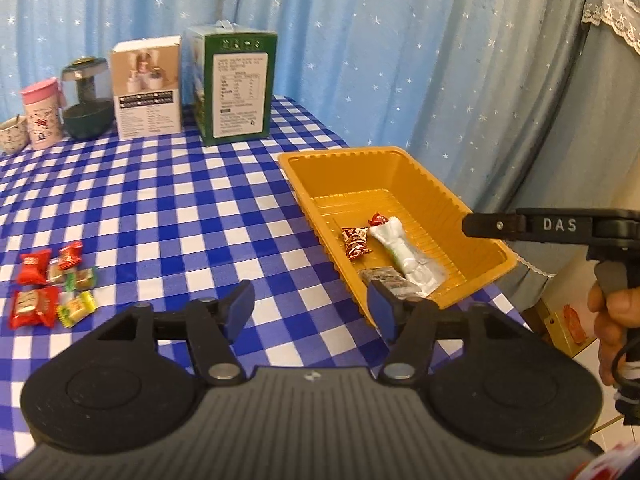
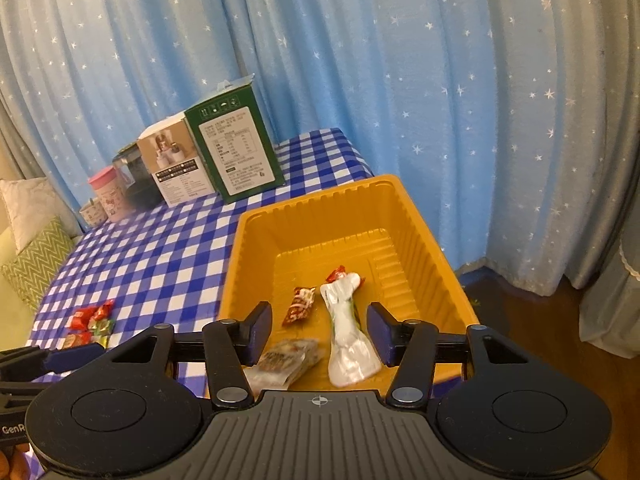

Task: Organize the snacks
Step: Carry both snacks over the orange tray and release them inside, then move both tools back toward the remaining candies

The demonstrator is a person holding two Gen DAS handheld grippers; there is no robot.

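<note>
Both claws spread and empty: right claw over orange tray, left claw beside its rim.

Blue-checked table — orange tray, loose candies (left), two boxes, cups behind.

The worktop is covered in soft blue and white checked cloth. The orange tray is thin shiny plastic with ribbed walls. The white packet in it is smooth and glossy. The small sweets have crinkly, shiny wrappers. The green box and the white box are smooth card. The curtain is soft matt cloth. The fingers have dull blue pads.
</note>
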